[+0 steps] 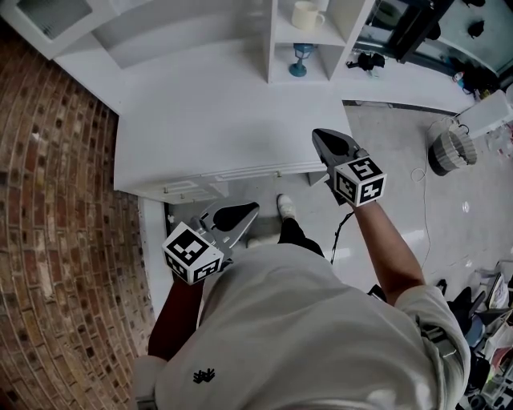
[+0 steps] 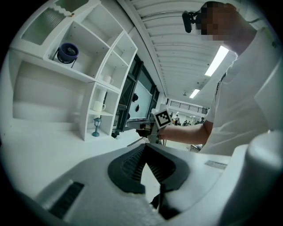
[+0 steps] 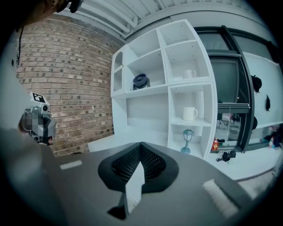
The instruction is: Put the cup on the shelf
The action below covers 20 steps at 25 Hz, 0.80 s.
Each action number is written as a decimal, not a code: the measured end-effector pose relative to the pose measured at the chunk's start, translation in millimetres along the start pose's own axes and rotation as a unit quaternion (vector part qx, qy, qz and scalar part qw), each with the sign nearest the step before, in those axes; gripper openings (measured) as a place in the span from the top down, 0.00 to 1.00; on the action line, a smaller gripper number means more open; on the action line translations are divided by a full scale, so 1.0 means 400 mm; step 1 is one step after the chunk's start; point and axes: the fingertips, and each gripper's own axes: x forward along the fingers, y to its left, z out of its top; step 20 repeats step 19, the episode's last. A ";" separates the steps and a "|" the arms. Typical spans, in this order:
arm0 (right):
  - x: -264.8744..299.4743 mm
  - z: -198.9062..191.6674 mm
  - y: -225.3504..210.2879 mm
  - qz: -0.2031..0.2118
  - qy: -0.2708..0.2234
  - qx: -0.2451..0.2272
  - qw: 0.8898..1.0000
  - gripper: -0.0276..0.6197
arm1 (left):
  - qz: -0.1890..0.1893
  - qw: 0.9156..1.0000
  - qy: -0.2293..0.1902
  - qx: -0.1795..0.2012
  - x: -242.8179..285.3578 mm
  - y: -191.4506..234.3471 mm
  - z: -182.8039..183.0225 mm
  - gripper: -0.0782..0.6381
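White cup (image 1: 305,14) on shelf unit (image 1: 279,50) above small lantern (image 1: 300,58), well apart from both claws, right claw (image 1: 318,134) clenched empty near worktop (image 1: 208,120) edge, left claw (image 1: 253,207) clenched empty, lower

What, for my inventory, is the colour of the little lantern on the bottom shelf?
The lantern is teal; clearest in the right gripper view.

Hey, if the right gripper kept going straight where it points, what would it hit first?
Probably the shelf: the right gripper, shut and empty, points over the table at the wide bay left of the cup. Depth is unclear.
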 end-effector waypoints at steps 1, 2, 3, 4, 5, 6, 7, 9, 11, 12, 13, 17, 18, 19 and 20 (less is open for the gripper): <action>0.000 0.001 0.000 0.000 0.000 0.000 1.000 0.94 | -0.001 1.000 0.000 0.000 0.000 0.001 0.001 0.88; 0.001 0.002 -0.001 -0.001 -0.001 0.000 1.000 0.94 | -0.001 1.000 0.000 0.000 0.001 0.003 0.002 0.88; 0.002 0.003 -0.002 -0.001 -0.001 0.000 1.000 0.94 | -0.002 1.000 0.000 0.001 0.002 0.005 0.003 0.88; 0.004 0.006 -0.003 -0.001 -0.002 0.000 1.000 0.94 | -0.003 1.000 0.001 0.001 0.003 0.007 0.003 0.88; 0.006 0.008 -0.004 -0.001 -0.003 -0.001 1.000 0.94 | -0.004 1.000 0.001 0.001 0.004 0.009 0.003 0.88; 0.009 0.010 -0.005 -0.001 -0.004 -0.001 1.000 0.94 | -0.004 1.000 0.002 0.001 0.005 0.011 0.003 0.88; 0.012 0.012 -0.007 -0.001 -0.004 -0.003 1.000 0.94 | -0.004 1.000 0.002 0.000 0.006 0.014 0.004 0.88; 0.018 0.016 -0.013 -0.001 -0.004 -0.004 1.000 0.94 | -0.004 1.000 0.003 -0.002 0.011 0.023 0.007 0.88; 0.025 0.018 -0.021 0.000 -0.004 -0.005 1.000 0.94 | -0.004 1.000 0.004 -0.004 0.019 0.031 0.010 0.88; 0.029 0.019 -0.026 0.000 -0.004 -0.005 1.000 0.94 | -0.004 1.000 0.004 -0.005 0.023 0.035 0.012 0.88; 0.033 0.021 -0.031 0.001 -0.003 -0.006 1.000 0.94 | -0.004 1.000 0.005 -0.005 0.028 0.040 0.013 0.88; 0.055 0.030 -0.061 0.002 -0.003 -0.008 1.000 0.94 | -0.003 1.000 0.006 -0.006 0.053 0.067 0.025 0.88; 0.062 0.032 -0.070 0.002 -0.003 -0.009 1.000 0.94 | -0.003 1.000 0.006 -0.006 0.061 0.075 0.029 0.88; 0.068 0.035 -0.078 0.002 -0.003 -0.010 1.000 0.94 | -0.003 1.000 0.005 -0.007 0.068 0.084 0.033 0.88; 0.068 0.035 -0.078 0.002 -0.003 -0.010 1.000 0.94 | -0.003 1.000 0.005 -0.007 0.068 0.084 0.033 0.88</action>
